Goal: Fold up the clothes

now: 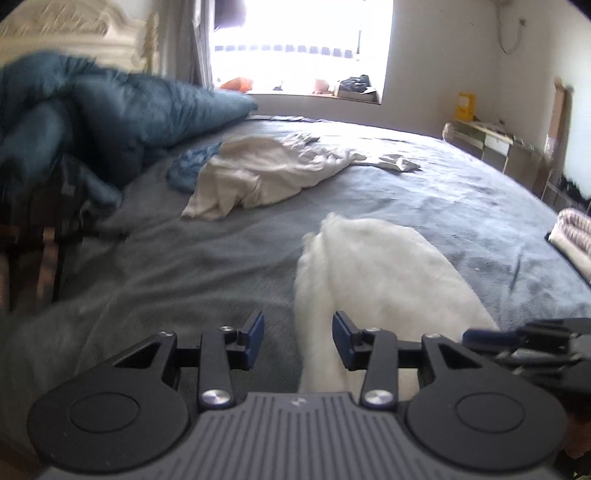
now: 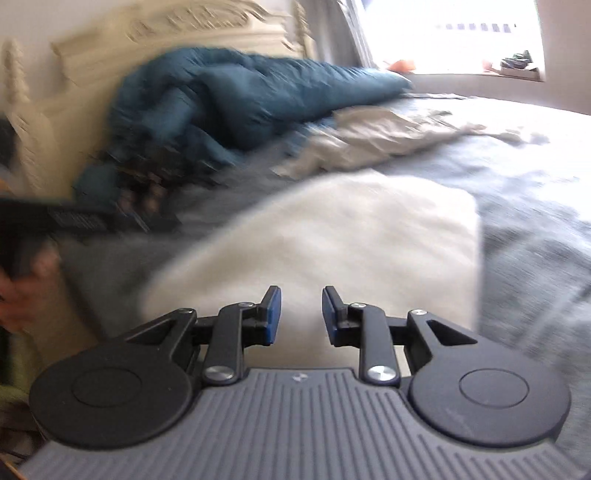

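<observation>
Wide grey plush bedspread point(image 1: 461, 192) bearing fluffy white folded garment point(image 1: 380, 266); left gripper point(image 1: 298, 339) and right gripper point(image 2: 301, 314) gaping empty above; bright window point(image 1: 301, 44) beyond.

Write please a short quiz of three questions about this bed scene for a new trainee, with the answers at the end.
1. True or false: the left gripper is shut on the white fluffy garment.
2. Multiple choice: the cream garment lies A) on the grey bedspread, crumpled; B) folded on the windowsill; C) held in the right gripper.
3. Fill in: the bunched duvet near the headboard is dark ____.

Key
1. False: the jaws stand apart and clamp nothing.
2. A.
3. Blue (teal).
</observation>
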